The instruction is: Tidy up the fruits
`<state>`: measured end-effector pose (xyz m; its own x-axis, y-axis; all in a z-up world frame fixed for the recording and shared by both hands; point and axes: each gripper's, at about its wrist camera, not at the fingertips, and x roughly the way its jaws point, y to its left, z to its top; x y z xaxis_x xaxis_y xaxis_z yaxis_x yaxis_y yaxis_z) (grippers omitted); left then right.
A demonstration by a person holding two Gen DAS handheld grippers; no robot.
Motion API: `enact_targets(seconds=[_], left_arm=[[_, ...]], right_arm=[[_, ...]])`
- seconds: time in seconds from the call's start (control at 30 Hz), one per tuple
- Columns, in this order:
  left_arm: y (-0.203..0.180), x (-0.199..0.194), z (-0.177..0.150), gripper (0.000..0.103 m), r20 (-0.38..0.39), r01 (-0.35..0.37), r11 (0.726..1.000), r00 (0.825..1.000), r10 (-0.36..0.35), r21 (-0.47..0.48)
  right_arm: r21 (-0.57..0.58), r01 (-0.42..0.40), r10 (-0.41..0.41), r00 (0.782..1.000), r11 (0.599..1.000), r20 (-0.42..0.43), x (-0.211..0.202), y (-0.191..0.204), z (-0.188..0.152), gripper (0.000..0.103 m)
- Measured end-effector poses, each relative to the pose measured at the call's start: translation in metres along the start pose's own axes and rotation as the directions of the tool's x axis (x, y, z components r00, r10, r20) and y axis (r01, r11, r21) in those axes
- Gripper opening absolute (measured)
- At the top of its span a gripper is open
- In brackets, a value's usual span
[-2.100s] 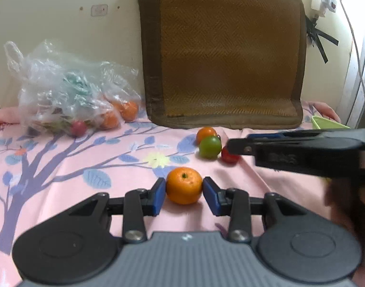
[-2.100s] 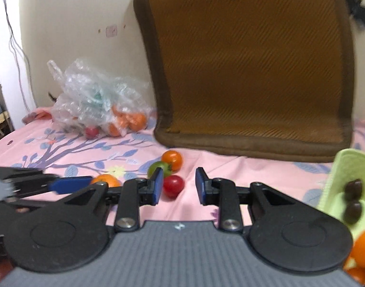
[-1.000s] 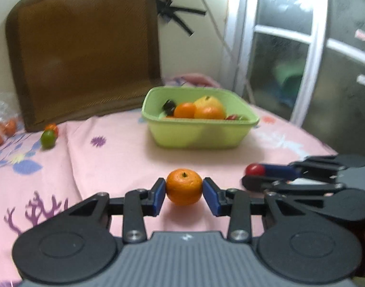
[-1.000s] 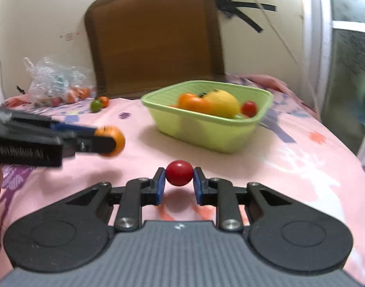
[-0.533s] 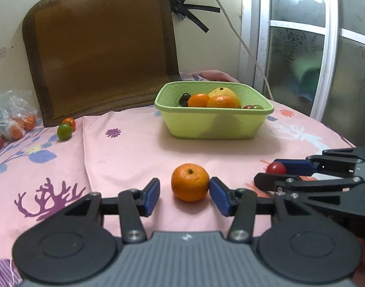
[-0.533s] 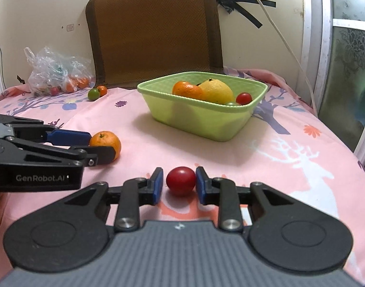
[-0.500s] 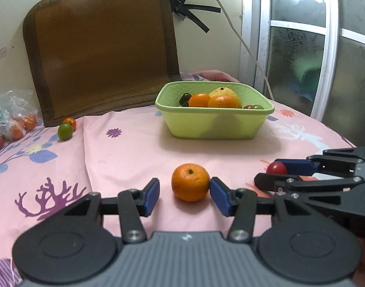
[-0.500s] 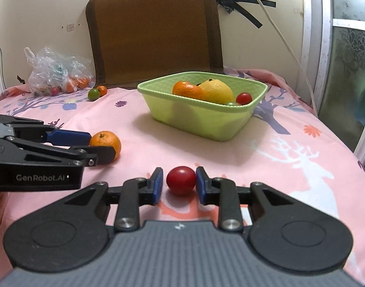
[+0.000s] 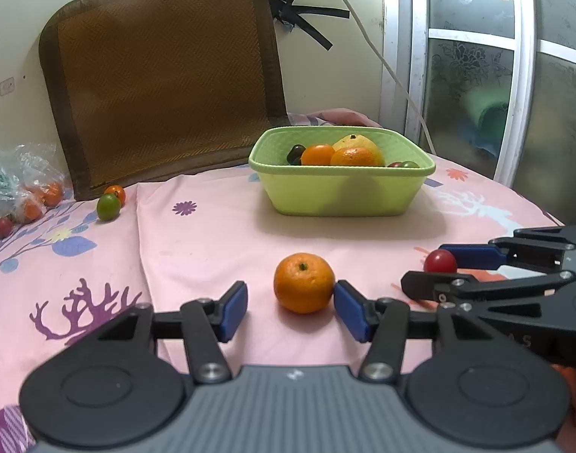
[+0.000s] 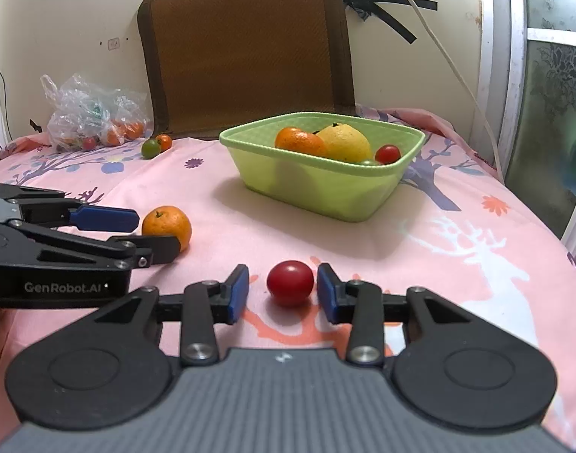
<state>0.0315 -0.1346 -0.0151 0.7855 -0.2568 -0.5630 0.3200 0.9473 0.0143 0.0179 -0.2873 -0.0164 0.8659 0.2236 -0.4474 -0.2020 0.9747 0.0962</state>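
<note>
Both grippers stood open, the left gripper (image 9: 291, 311) flanking a mandarin orange (image 9: 304, 282) and the right gripper (image 10: 282, 294) a cherry tomato (image 10: 290, 283), each fruit resting on the pink-clothed surface (image 10: 458, 226), apparently staged near the green basket (image 10: 363, 192).

basket (image 9: 341, 192): 1 | claws (image 9: 290, 309): 2 | plastic bag (image 10: 88, 117): 1 | brown mat (image 9: 163, 79): 1
</note>
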Motion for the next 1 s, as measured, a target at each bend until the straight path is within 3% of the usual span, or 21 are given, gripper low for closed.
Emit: enact_targets(seconds=[1.0], left_arm=[[0.0007, -0.0017, -0.0005, 0.055, 0.009, 0.004, 1.000, 1.000, -0.004, 0.011]], right_arm=[[0.014, 0.008, -0.008, 1.000, 1.000, 0.009, -0.0001, -0.0024, -0.0004, 0.044]])
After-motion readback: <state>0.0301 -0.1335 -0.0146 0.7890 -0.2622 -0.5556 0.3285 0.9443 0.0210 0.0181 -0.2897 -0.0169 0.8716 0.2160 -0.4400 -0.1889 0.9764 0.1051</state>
